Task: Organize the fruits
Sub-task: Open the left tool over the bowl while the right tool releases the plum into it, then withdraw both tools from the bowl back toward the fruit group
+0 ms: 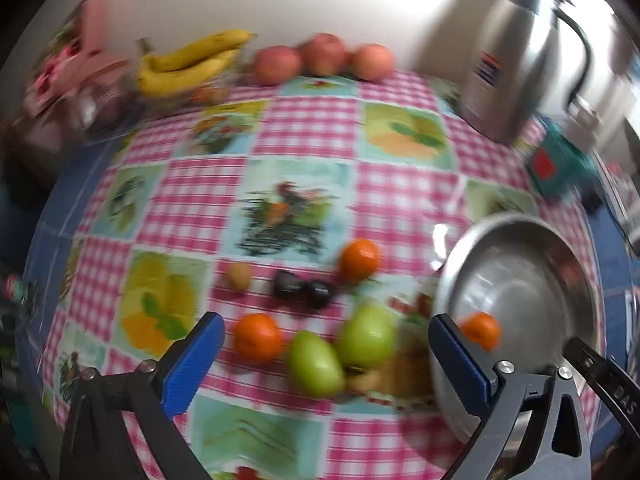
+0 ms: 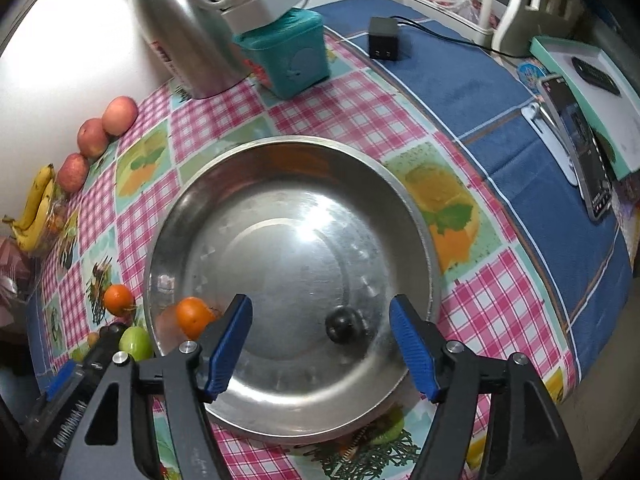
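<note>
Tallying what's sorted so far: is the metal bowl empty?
No. The metal bowl holds an orange and a dark fruit.

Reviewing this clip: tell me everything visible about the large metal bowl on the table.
The metal bowl is wide, shallow and round, of scratched, shiny steel with a rolled rim and a flat bottom that reflects light. It sits upright on the checked tablecloth, near the blue cloth. Inside lie an orange tangerine against its left wall and a small dark fruit near the bottom. Nothing grips it.
</note>
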Demonstrator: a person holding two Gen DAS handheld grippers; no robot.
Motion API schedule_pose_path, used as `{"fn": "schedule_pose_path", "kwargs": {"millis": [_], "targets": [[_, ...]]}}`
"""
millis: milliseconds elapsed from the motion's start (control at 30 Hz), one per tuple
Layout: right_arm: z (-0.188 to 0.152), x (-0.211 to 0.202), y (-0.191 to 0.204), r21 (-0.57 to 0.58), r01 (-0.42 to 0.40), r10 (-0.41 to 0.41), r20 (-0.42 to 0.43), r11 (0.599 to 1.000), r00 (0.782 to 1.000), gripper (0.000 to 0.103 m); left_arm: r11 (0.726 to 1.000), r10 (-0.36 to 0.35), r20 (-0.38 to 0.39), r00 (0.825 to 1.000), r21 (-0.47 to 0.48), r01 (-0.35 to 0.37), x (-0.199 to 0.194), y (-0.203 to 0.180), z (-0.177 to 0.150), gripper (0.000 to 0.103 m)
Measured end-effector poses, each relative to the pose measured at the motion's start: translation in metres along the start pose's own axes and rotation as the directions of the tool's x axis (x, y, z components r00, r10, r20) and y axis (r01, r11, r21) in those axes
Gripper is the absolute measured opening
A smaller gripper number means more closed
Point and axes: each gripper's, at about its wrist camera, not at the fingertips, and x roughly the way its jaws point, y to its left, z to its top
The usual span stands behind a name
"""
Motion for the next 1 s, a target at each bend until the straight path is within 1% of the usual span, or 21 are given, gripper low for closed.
{"fn": "schedule_pose_path", "kwargs": {"millis": [67, 100, 133, 167, 233, 367, 433, 567, 700, 800, 933, 1000], "targets": [[0.000, -0.001, 0.002, -0.012, -0.001, 0.002, 0.006, 1.000, 1.000, 0.074, 0.999, 0.024, 0.006, 1.000, -0.032, -0.024, 0.000, 0.016, 0.002, 0.103], [0.000, -0.001, 0.004, -0.023, -0.001, 0.001, 0.011, 1.000, 1.000, 0.085, 0.998, 0.038, 0.006, 0.999, -0.043, -0.037, 0.001, 0.024, 0.002, 0.103], [-0.001, -0.002, 0.005, -0.027, -0.001, 0.002, 0.014, 1.000, 1.000, 0.092, 0.998, 0.050, 0.005, 0.999, -0.050, -0.049, 0.002, 0.031, 0.002, 0.103], [-0.001, -0.002, 0.007, -0.033, -0.002, 0.003, 0.020, 0.999, 1.000, 0.097, 0.996, 0.062, 0.003, 0.998, -0.058, -0.062, 0.003, 0.037, 0.002, 0.103], [-0.001, -0.004, 0.010, -0.046, 0.005, -0.004, 0.031, 0.999, 1.000, 0.097, 0.995, 0.076, 0.000, 0.997, -0.066, -0.076, 0.005, 0.047, 0.000, 0.103], [-0.003, -0.004, 0.017, -0.071, 0.014, -0.011, 0.042, 0.997, 0.999, 0.097, 0.993, 0.080, -0.009, 0.997, -0.081, -0.080, 0.007, 0.062, -0.003, 0.103], [-0.005, -0.004, 0.021, -0.084, 0.012, -0.008, 0.046, 0.996, 0.999, 0.097, 0.995, 0.062, 0.007, 0.998, -0.083, -0.061, 0.003, 0.066, -0.003, 0.103], [-0.007, -0.005, 0.031, -0.115, -0.037, 0.044, 0.061, 0.993, 0.997, 0.097, 0.998, 0.021, 0.031, 0.999, -0.054, -0.019, -0.003, 0.067, -0.002, 0.103], [-0.011, -0.007, 0.042, -0.148, -0.049, 0.060, 0.074, 0.988, 0.995, 0.097, 0.999, 0.012, 0.049, 0.999, -0.049, -0.010, -0.009, 0.077, -0.001, 0.103], [-0.015, -0.007, 0.050, -0.171, -0.074, 0.090, 0.088, 0.982, 0.992, 0.097, 0.998, 0.015, 0.056, 0.998, -0.063, -0.012, -0.010, 0.087, 0.000, 0.103], [-0.020, -0.008, 0.061, -0.210, -0.063, 0.088, 0.109, 0.976, 0.990, 0.097, 0.996, -0.005, 0.062, 0.998, -0.093, 0.011, -0.009, 0.098, 0.000, 0.103], [-0.023, -0.009, 0.065, -0.225, -0.044, 0.073, 0.120, 0.973, 0.990, 0.097, 0.994, -0.014, 0.066, 0.998, -0.110, 0.021, -0.009, 0.103, 0.001, 0.103]]}}
